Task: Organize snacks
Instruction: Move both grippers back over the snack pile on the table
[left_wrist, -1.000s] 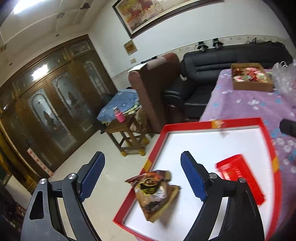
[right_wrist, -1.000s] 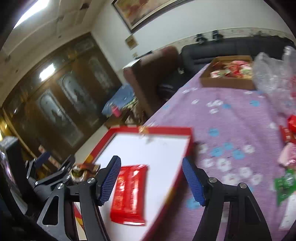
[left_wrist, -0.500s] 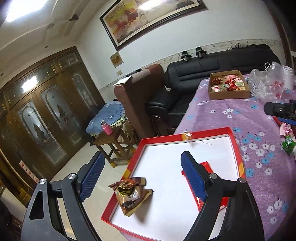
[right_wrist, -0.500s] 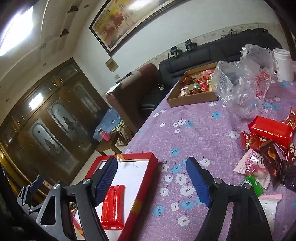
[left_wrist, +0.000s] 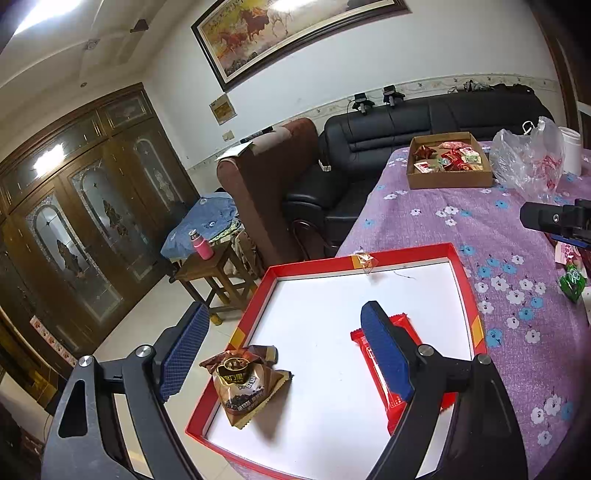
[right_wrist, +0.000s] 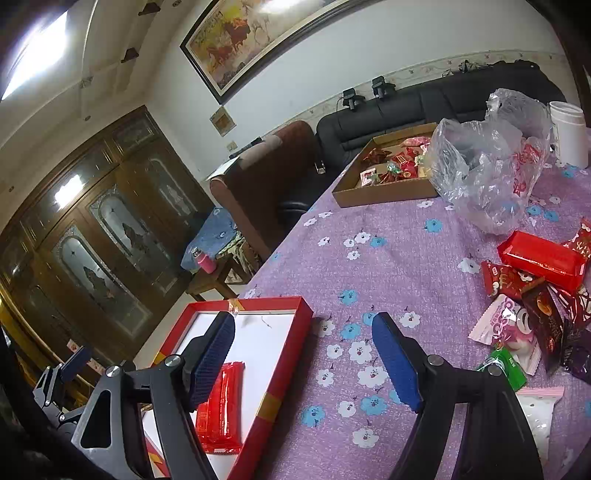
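Note:
A red-rimmed tray (left_wrist: 369, 258) with a white floor sits at the near left corner of the table. In it lie a brown snack bag (left_wrist: 243, 384) and a red snack pack (left_wrist: 413, 336), both loose. My left gripper (left_wrist: 282, 314) hovers open above the tray with nothing between its fingers. In the right wrist view the red pack (right_wrist: 225, 402) lies below the left finger, untouched. My right gripper (right_wrist: 303, 323) stands open over the tray's right rim (right_wrist: 288, 369) and the cloth, holding nothing. A pile of loose snacks (right_wrist: 535, 295) lies to its right.
A purple flowered cloth (right_wrist: 388, 258) covers the table. At the far end are a cardboard box of sweets (right_wrist: 384, 195), a crumpled clear plastic bag (right_wrist: 487, 170) and a white jar (right_wrist: 569, 133). Armchairs, a black sofa and a small wooden stool (left_wrist: 218, 273) stand beyond the table's left edge.
The right gripper swung right, off the red pack in the tray, bringing the snack pile into view; its jaws widened a little. The left gripper drew back from the tray.

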